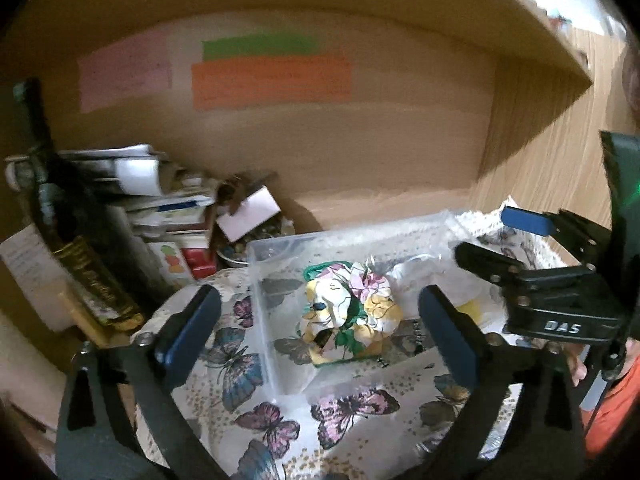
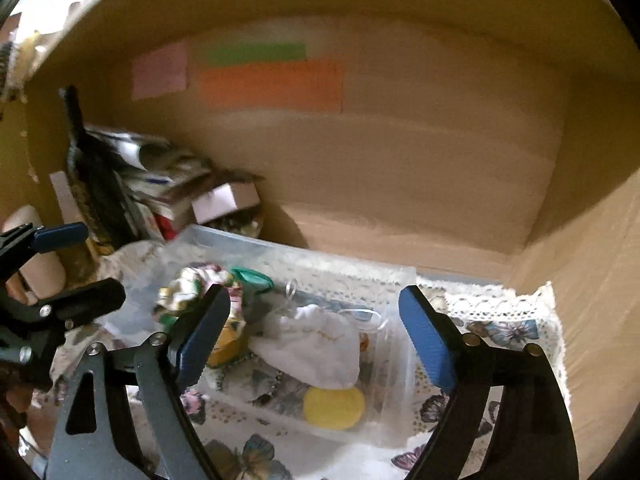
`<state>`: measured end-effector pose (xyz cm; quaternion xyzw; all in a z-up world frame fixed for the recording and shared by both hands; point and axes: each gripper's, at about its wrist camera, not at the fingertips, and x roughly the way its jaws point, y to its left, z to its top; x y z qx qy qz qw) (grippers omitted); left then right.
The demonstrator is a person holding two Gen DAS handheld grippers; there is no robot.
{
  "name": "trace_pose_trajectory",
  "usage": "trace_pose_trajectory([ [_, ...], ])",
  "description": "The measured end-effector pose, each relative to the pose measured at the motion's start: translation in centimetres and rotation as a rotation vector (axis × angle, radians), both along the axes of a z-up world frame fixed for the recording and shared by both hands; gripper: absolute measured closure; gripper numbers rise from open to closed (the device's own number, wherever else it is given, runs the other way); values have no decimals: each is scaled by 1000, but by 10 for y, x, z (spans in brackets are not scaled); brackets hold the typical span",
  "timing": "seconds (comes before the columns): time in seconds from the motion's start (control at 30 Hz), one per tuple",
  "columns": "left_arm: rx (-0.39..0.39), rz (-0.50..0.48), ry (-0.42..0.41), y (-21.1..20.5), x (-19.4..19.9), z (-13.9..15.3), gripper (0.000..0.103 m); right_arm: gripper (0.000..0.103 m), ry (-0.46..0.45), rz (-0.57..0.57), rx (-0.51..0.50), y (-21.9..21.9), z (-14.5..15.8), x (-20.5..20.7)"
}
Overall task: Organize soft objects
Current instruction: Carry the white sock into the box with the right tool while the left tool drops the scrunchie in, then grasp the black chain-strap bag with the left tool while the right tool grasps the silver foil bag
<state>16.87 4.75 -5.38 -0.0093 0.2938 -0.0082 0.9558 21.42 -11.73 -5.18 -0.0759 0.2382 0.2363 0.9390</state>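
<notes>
A clear plastic bin [image 1: 260, 280] [image 2: 400, 276] stands on a butterfly-print cloth [image 1: 256, 380] inside a wooden shelf. In it lie a floral fabric bundle [image 1: 350, 312] [image 2: 192, 288], a white cloth pouch [image 2: 316, 348] and a yellow round soft item [image 2: 334, 408]. My left gripper [image 1: 320, 340] is open and empty, just in front of the bin, facing the floral bundle. My right gripper [image 2: 316, 344] is open and empty above the bin, over the white pouch. The right gripper also shows in the left wrist view [image 1: 556, 296], and the left one in the right wrist view [image 2: 60, 280].
A dark bottle [image 1: 72, 248] and a pile of boxes and papers [image 1: 172, 208] [image 2: 180, 196] fill the shelf's back left. Pink, green and orange notes [image 1: 272, 80] stick to the back wall. The shelf's side wall [image 2: 592, 280] is close on the right.
</notes>
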Motion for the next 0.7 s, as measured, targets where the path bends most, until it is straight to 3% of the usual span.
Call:
trace_pose_trajectory([
  [0.3, -34, 22, -14, 12, -43, 7, 0, 16, -57, 41, 5, -13, 0, -49],
  [0.7, -31, 50, 114, 12, -73, -44, 0, 16, 166, 97, -39, -10, -77, -80],
])
